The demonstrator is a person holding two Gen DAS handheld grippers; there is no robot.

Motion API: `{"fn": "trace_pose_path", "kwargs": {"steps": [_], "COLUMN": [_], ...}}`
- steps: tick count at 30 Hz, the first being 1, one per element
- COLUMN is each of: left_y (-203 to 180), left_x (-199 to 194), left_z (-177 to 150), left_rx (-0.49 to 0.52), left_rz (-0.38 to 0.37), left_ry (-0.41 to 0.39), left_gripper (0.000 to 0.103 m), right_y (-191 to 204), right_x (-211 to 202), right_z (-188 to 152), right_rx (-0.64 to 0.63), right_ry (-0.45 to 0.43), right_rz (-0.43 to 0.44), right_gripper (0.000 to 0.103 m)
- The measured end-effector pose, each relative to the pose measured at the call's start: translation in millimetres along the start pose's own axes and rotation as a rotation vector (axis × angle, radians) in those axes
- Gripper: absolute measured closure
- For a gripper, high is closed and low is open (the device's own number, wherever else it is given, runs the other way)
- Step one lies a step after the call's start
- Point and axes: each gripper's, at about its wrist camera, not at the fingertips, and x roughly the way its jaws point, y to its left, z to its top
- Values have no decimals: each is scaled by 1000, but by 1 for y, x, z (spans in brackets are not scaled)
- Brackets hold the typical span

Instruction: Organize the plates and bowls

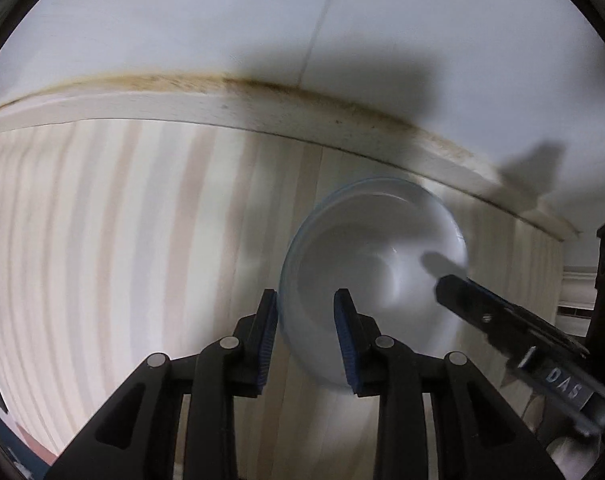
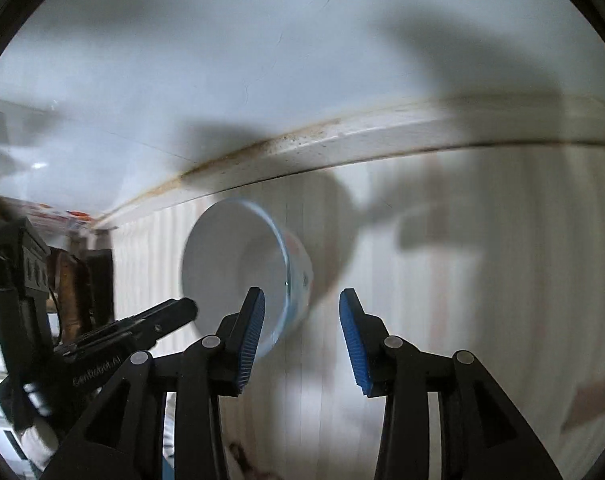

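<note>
A white bowl (image 1: 374,248) with a thin blue rim hangs just over the pale striped tabletop (image 1: 122,240), its shadow beside it. My left gripper (image 1: 306,296) is shut on the bowl's near-left wall, one pad outside the rim and the other inside. In the right wrist view the bowl (image 2: 230,264) shows a printed outer side. My right gripper (image 2: 301,293) is open and straddles its rim, the left pad over the inside and the right pad well clear. Each gripper shows in the other's view: the right gripper (image 1: 446,288) and the left gripper (image 2: 184,309).
A white raised ledge (image 1: 222,108) with a brown stained seam runs along the back of the table under a white wall (image 1: 182,20). Dark wooden clutter (image 2: 86,280) and an orange-printed packet (image 2: 66,213) lie at the left end. A brown patch (image 2: 590,404) marks the tabletop right.
</note>
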Motion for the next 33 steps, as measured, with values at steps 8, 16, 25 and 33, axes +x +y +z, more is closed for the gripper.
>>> {"fn": "trace_pose_path", "kwargs": {"steps": [8,16,25,33], "left_y": [-14,-34,-62,-101], "left_x": [-2,-44,-107,-142], "left_z": [-15,-43,-96,-157], "left_rx": [48,116,208,306], "left_rz": [38,43,-3,-21], "left_ry": [-39,-101,-167,-195], "left_gripper": [82,82,82,82], "right_y": [4,12,20,23], "right_x": [17,-25,-109,-186], "right_z": [-1,-24,-78,-156], "right_rx": [-32,-57,-72,-68], "right_ry": [7,-31,-120,-193], "right_rz": [-47,-43,-47,-65], "right_gripper": [89,89,89,89]}}
